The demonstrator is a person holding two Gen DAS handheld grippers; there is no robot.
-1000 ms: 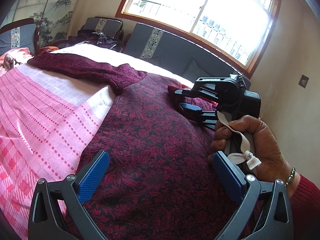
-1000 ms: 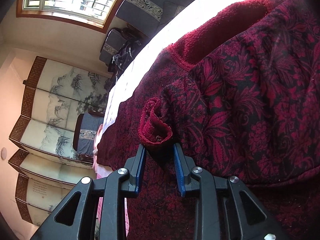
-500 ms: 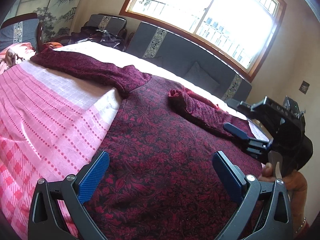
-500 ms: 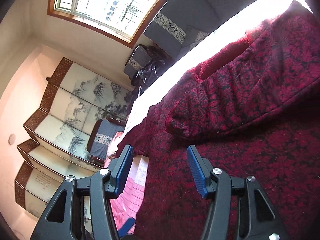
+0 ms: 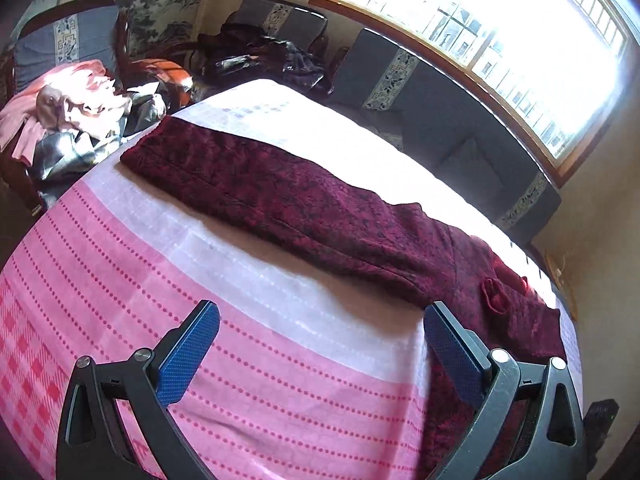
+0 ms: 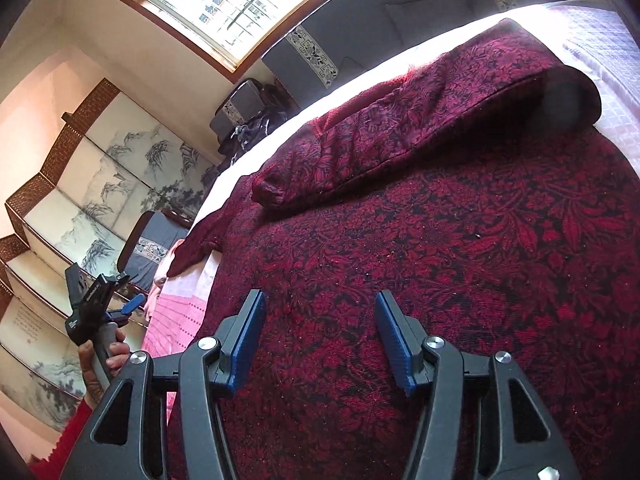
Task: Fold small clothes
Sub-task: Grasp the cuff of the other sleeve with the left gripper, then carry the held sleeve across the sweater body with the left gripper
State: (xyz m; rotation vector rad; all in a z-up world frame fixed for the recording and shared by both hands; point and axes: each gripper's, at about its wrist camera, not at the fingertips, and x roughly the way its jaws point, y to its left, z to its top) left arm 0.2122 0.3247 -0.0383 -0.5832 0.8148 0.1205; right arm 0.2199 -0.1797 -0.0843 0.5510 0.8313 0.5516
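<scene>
A dark red floral garment (image 5: 304, 204) lies on the pink and white bedspread (image 5: 132, 280). One long sleeve stretches left across the bed. In the right wrist view the other sleeve (image 6: 424, 136) lies folded over the garment's body (image 6: 460, 280). My left gripper (image 5: 320, 356) is open and empty above the bedspread, just left of the garment's body. My right gripper (image 6: 320, 344) is open and empty, low over the body. The left gripper also shows in the right wrist view (image 6: 120, 312), off the bed's left side.
A pile of clothes (image 5: 76, 120) lies on a chair at the far left. Dark cushioned seats (image 5: 432, 100) run under the window (image 5: 500, 32). A folding screen (image 6: 80, 200) stands by the wall. The bed edge falls away at lower left.
My right gripper has let go of the sleeve cuff, opened and drawn back; the sleeve now lies folded on the body. My left gripper has swung left, away from the body, toward the stretched sleeve.
</scene>
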